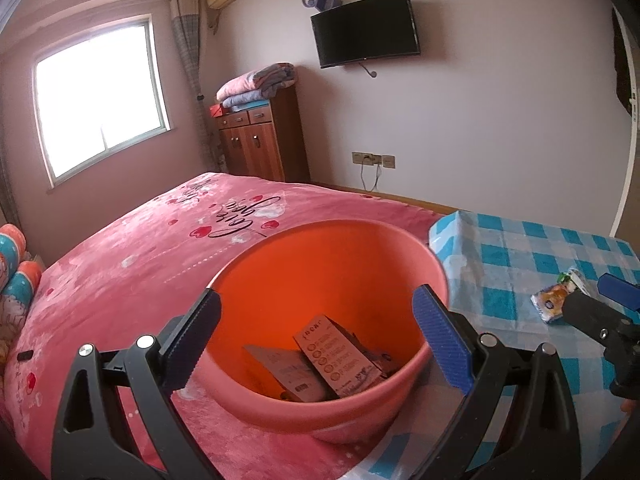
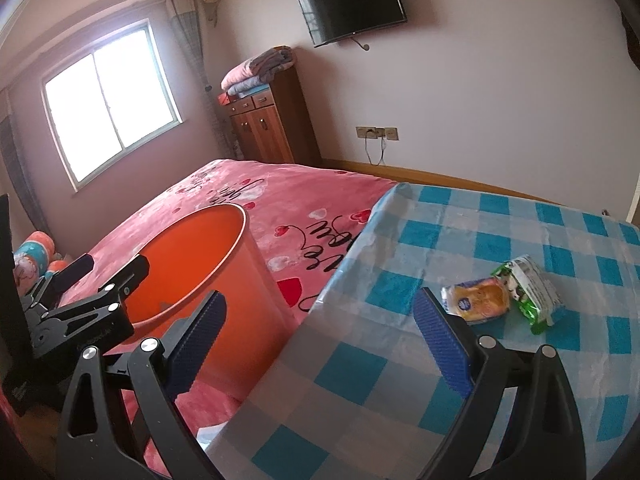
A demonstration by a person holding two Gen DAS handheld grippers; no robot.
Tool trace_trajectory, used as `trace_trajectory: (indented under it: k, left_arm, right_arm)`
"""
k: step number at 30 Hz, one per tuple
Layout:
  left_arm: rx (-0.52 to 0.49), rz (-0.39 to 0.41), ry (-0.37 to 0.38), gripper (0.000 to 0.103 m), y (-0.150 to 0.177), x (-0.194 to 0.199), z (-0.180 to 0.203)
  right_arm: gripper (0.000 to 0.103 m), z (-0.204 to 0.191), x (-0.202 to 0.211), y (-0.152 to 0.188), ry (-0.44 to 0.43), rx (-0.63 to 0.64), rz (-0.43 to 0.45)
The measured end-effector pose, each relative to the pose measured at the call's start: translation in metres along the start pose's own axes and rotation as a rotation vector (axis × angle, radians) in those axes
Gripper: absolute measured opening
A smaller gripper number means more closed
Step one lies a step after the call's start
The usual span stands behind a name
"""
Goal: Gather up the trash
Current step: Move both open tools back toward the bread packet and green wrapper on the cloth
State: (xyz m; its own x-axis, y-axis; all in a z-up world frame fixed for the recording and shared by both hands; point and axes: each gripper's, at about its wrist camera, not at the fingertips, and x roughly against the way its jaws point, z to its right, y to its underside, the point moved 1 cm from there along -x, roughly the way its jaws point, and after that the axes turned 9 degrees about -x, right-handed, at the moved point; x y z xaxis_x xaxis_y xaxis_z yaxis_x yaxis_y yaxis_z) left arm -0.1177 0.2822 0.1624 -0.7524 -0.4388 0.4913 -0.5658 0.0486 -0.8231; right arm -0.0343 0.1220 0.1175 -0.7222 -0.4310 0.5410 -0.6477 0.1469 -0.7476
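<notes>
An orange plastic bin [image 1: 332, 412] stands between the bed and the table, with brown cardboard packets [image 1: 340, 360] inside. My left gripper [image 1: 316, 344] is open, its jaws spread above the bin's mouth. The bin also shows in the right wrist view [image 2: 236, 300]. On the checked table lie an orange snack packet [image 2: 478, 300] and a green and white wrapper [image 2: 532, 292]. My right gripper [image 2: 320, 344] is open and empty, just short of the snack packet. The right gripper [image 1: 596, 308] also shows in the left wrist view, beside the snack packet [image 1: 550, 304].
A bed with a pink blanket [image 1: 160, 260] lies to the left of the bin. The table with a blue checked cloth [image 2: 460, 240] is on the right. A wooden cabinet [image 1: 260, 140] with folded blankets stands by the far wall under a TV [image 1: 366, 28].
</notes>
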Motion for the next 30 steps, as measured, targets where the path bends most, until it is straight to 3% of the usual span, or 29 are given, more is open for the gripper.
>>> trace_trajectory:
  k: [30]
  left_arm:
    - [-0.117,0.019,0.109,0.097,0.008,0.038,0.073]
  right_arm:
    - [0.093,0.062,0.058,0.033,0.129,-0.035,0.045]
